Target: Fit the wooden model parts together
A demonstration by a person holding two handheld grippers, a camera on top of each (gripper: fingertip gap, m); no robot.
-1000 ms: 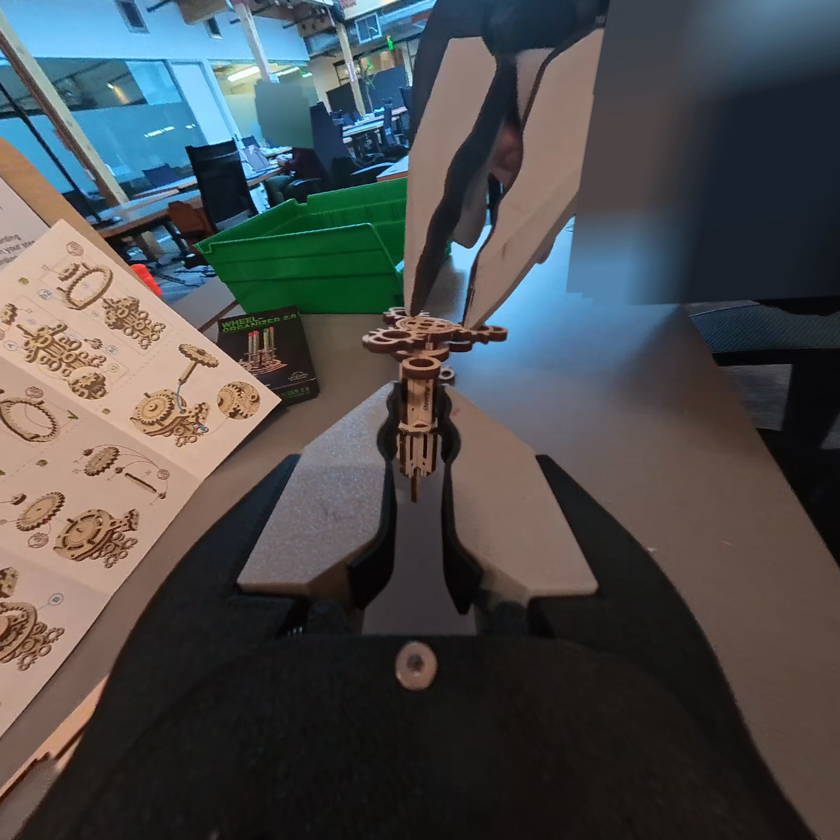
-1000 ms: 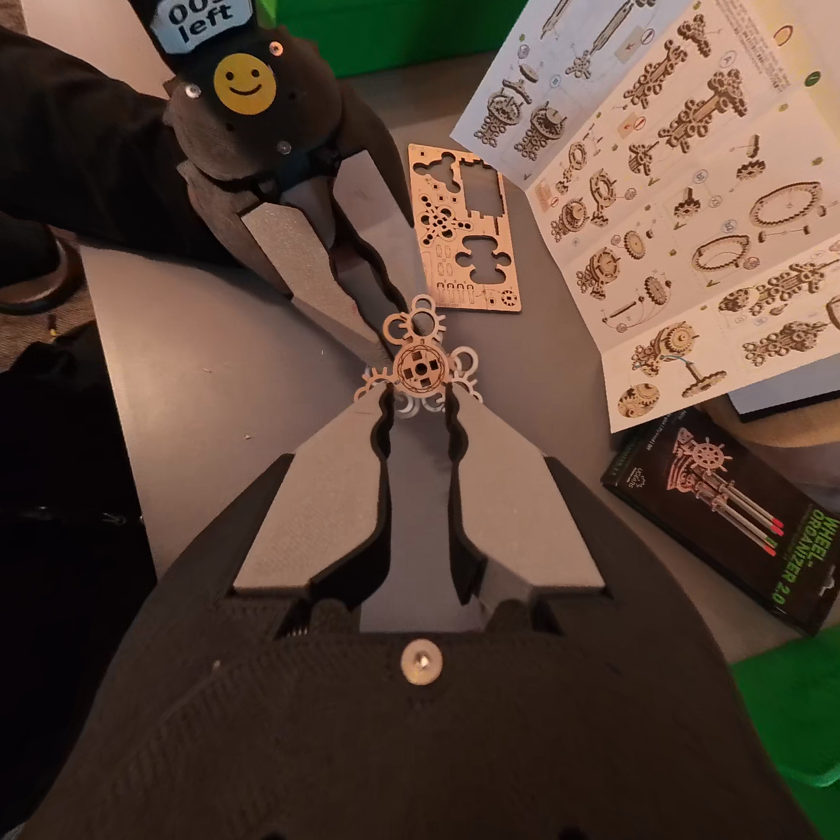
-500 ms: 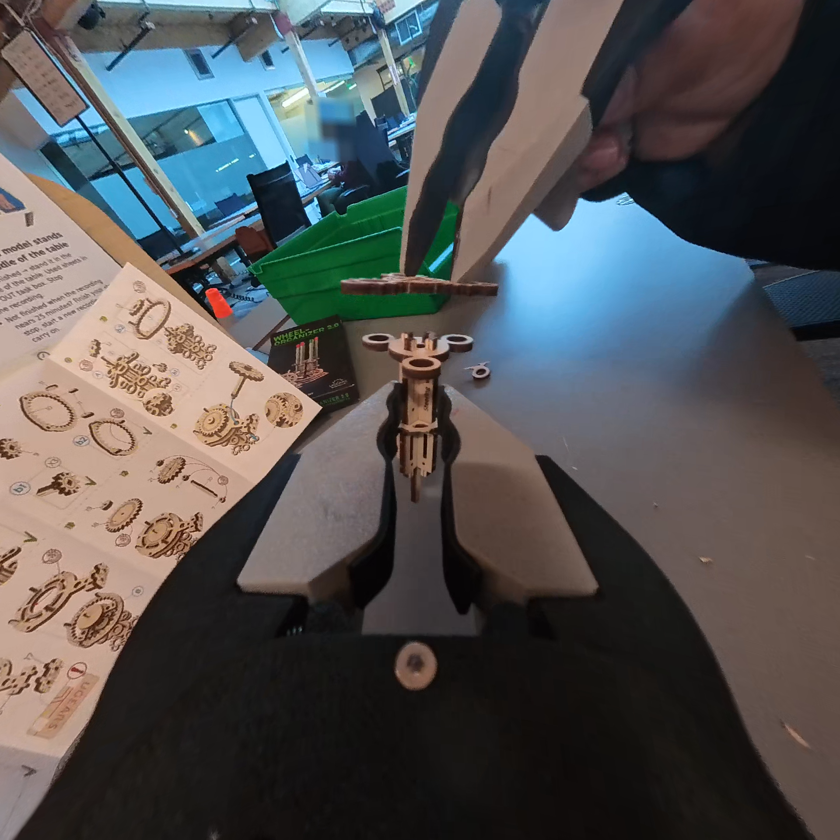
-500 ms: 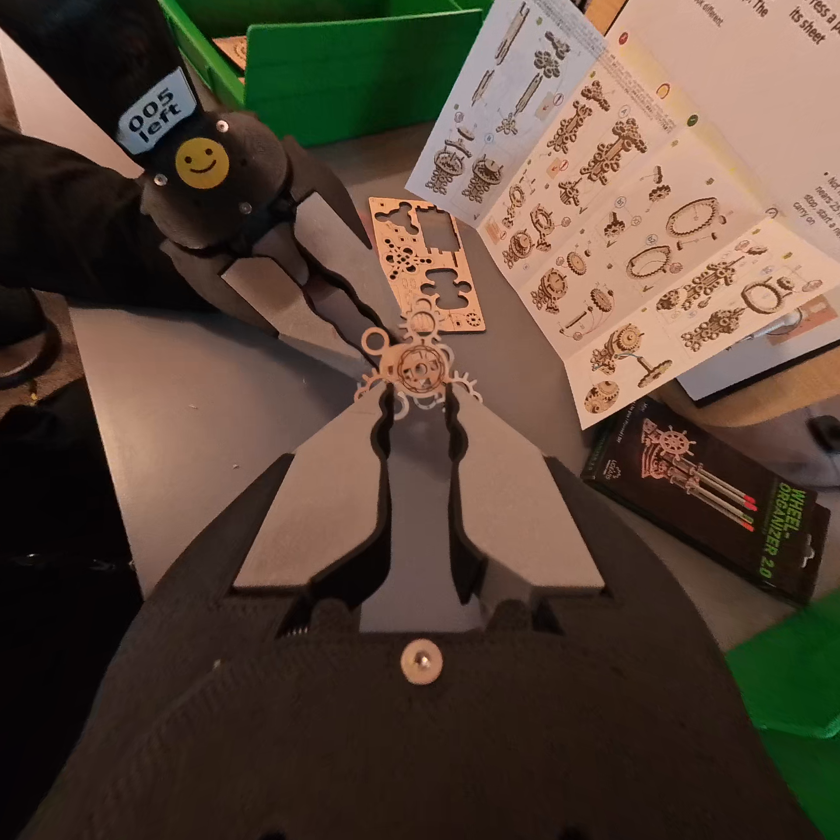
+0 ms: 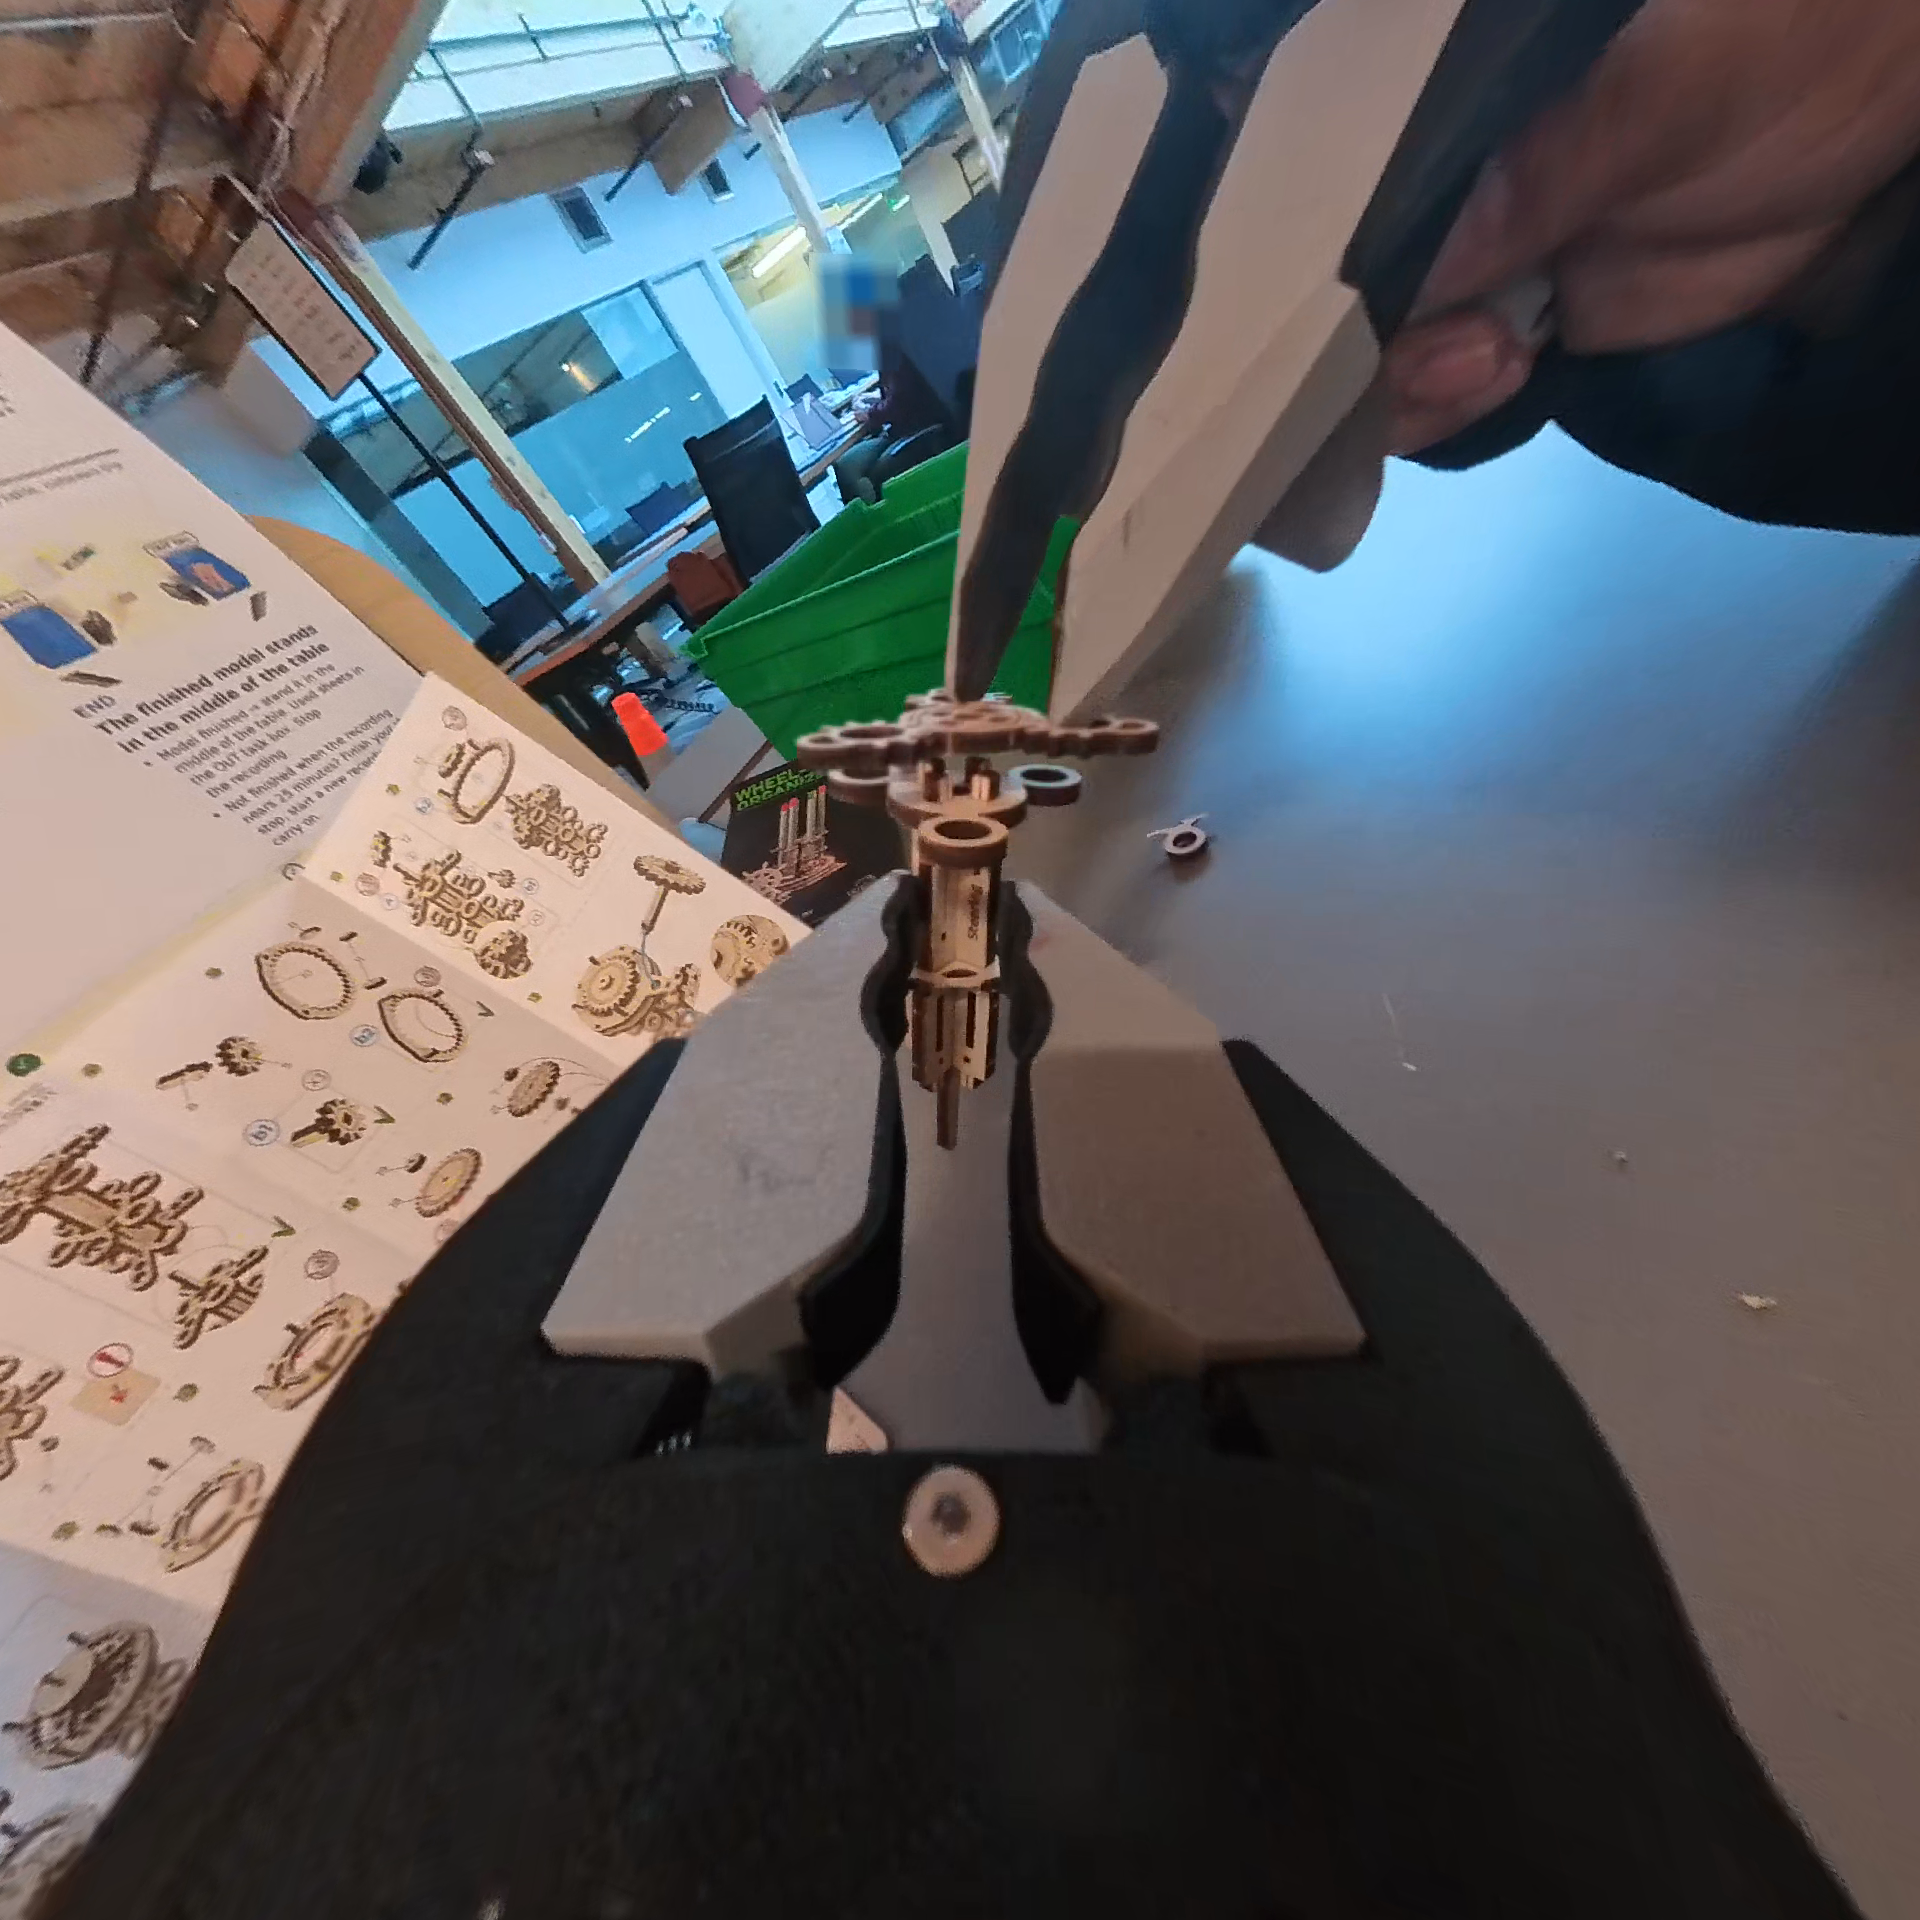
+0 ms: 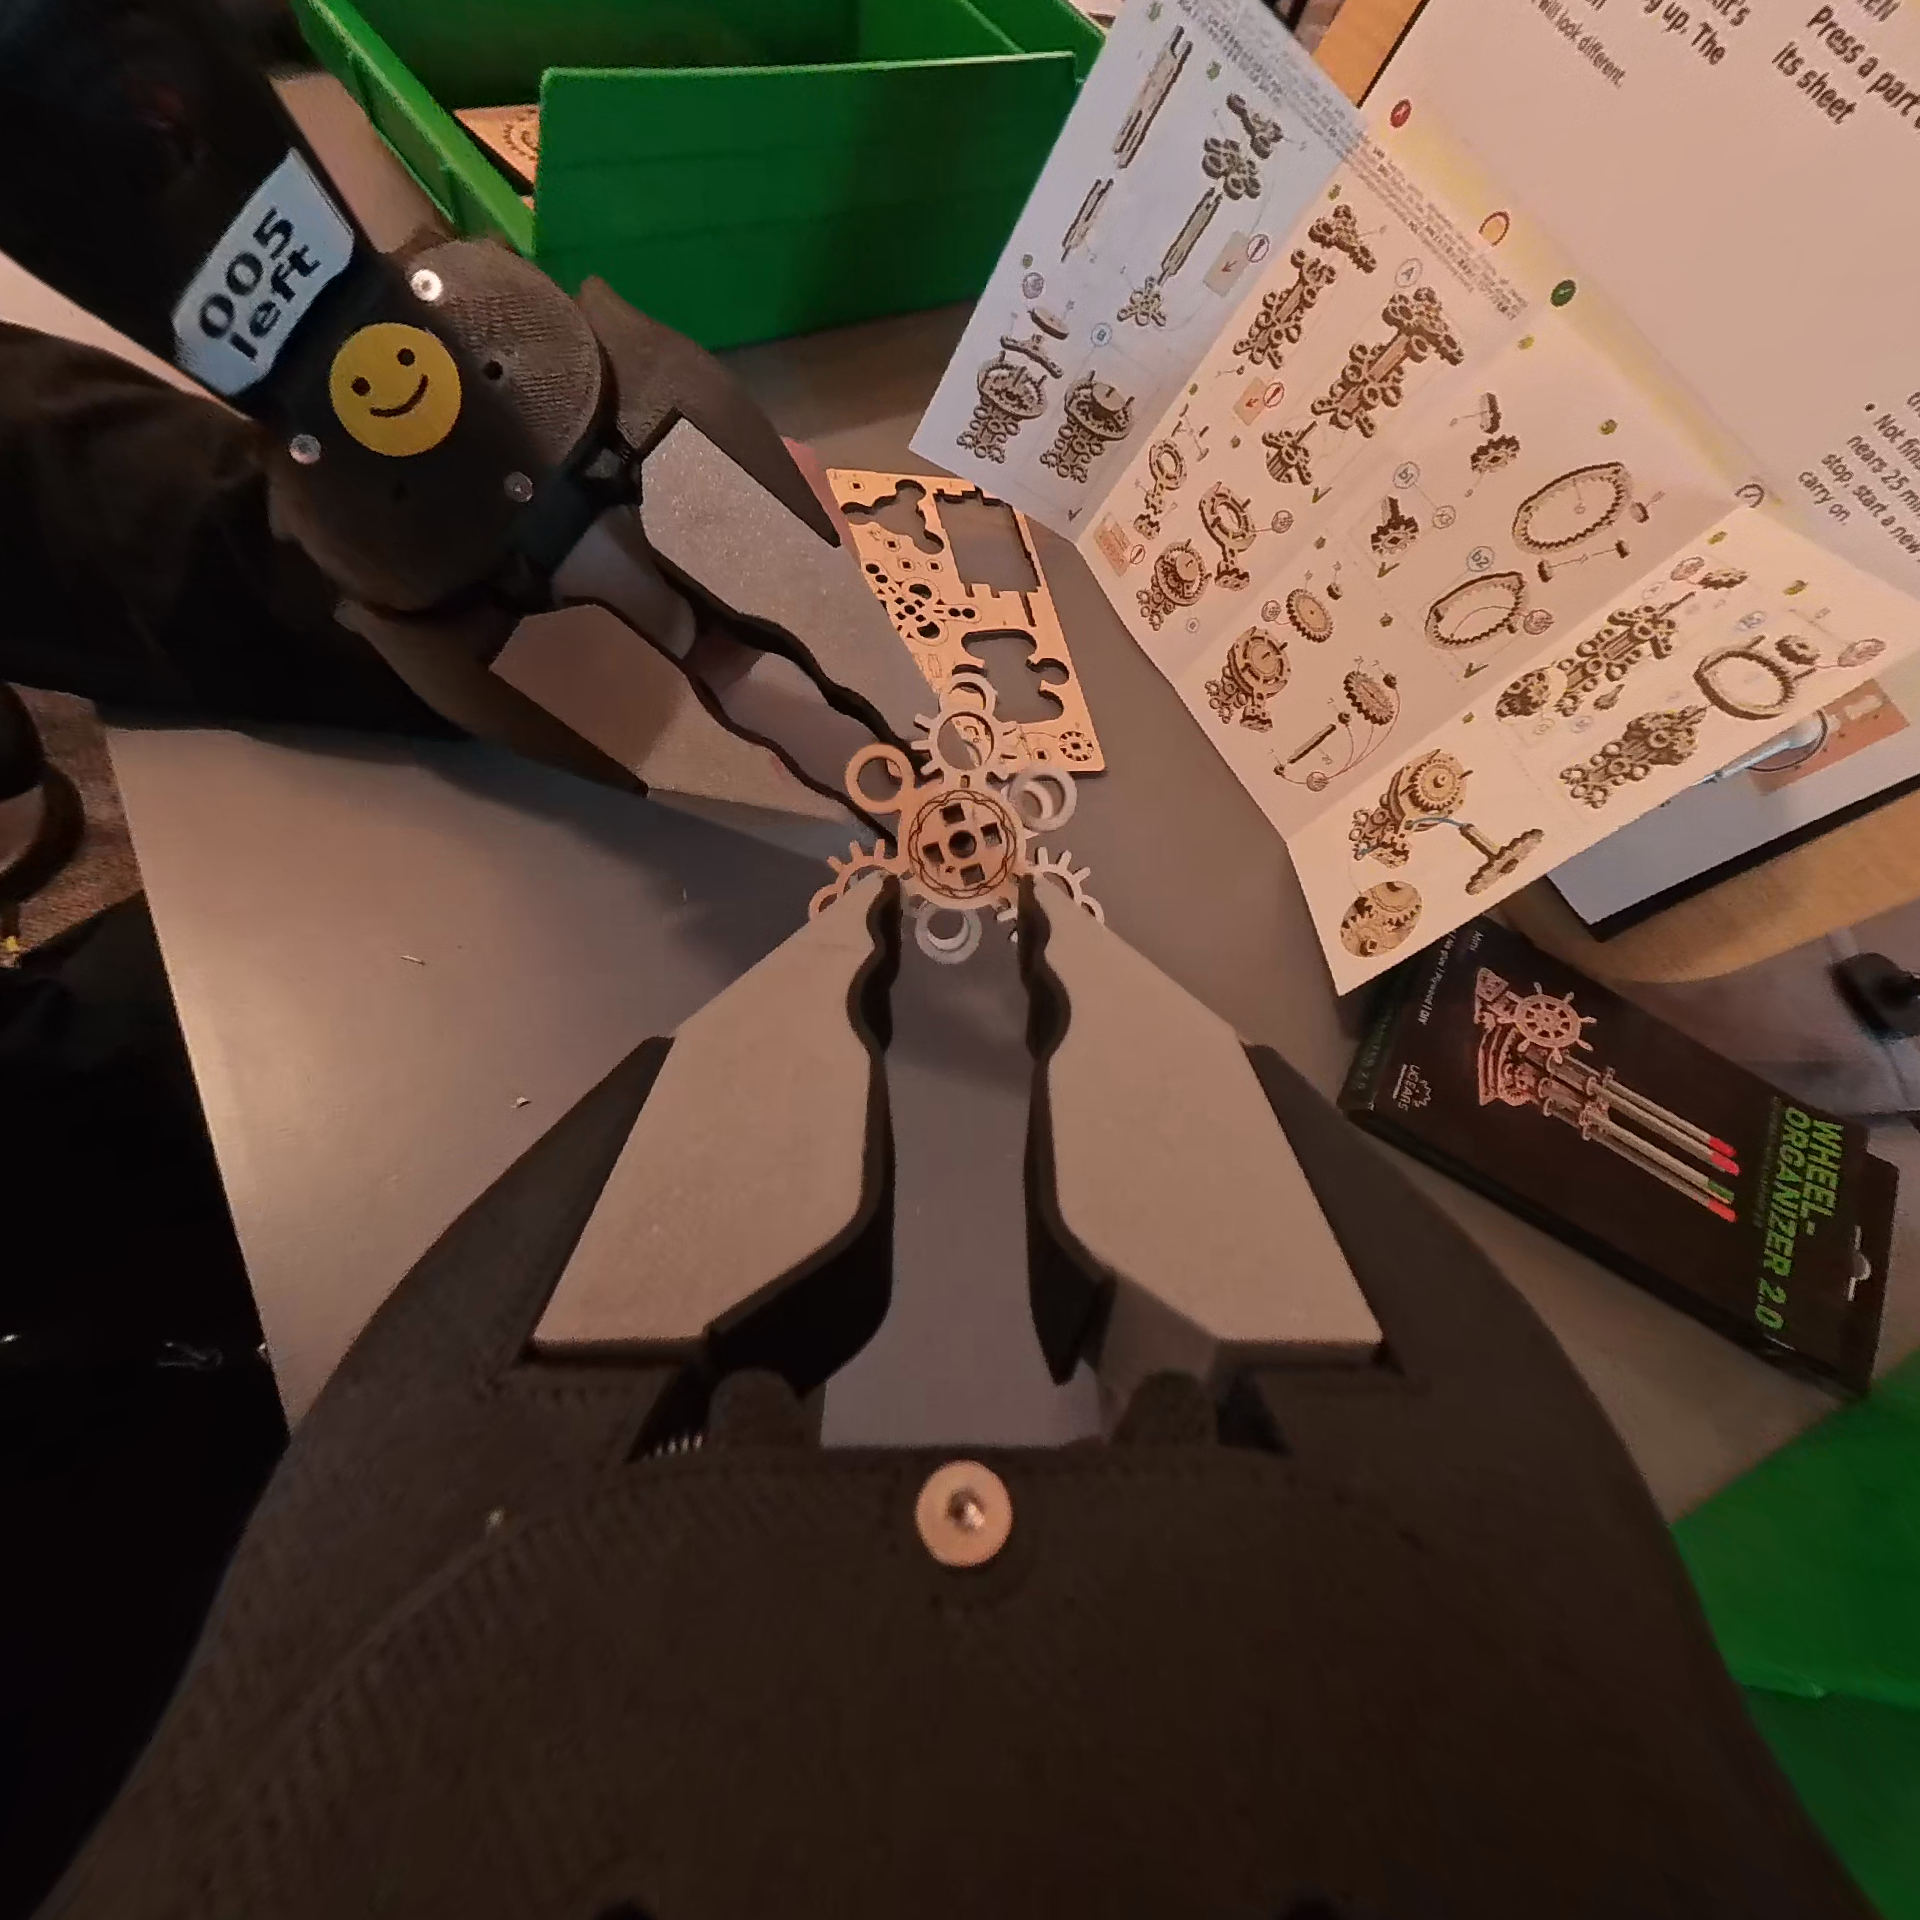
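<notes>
My left gripper (image 5: 958, 904) is shut on an upright wooden column (image 5: 956, 956), which carries a small ringed disc with pegs (image 5: 961, 805) on top. My right gripper (image 6: 956, 899) is shut on the rim of a flat wooden plate of rings and gear teeth (image 6: 956, 842). In the left wrist view the right gripper's fingers (image 5: 1132, 582) come down from above and hold this plate (image 5: 977, 732) level, just over the column's pegs. I cannot tell whether they touch. In the right wrist view the left gripper's fingers (image 6: 727, 623) reach in from the upper left, under the plate.
An instruction sheet (image 6: 1455, 520) lies to one side, also in the left wrist view (image 5: 312, 1039). A punched-out wooden sheet (image 6: 966, 613) lies on the grey table (image 6: 416, 935). Nearby are a black kit box (image 6: 1621, 1174), green bins (image 6: 790, 177) and a small loose ring (image 5: 1179, 836). The grippers are tip to tip, or close to it.
One second ago the plate sat around the column top. Half a second ago my right gripper held it well above. Now it is back down, close over the pegs.
</notes>
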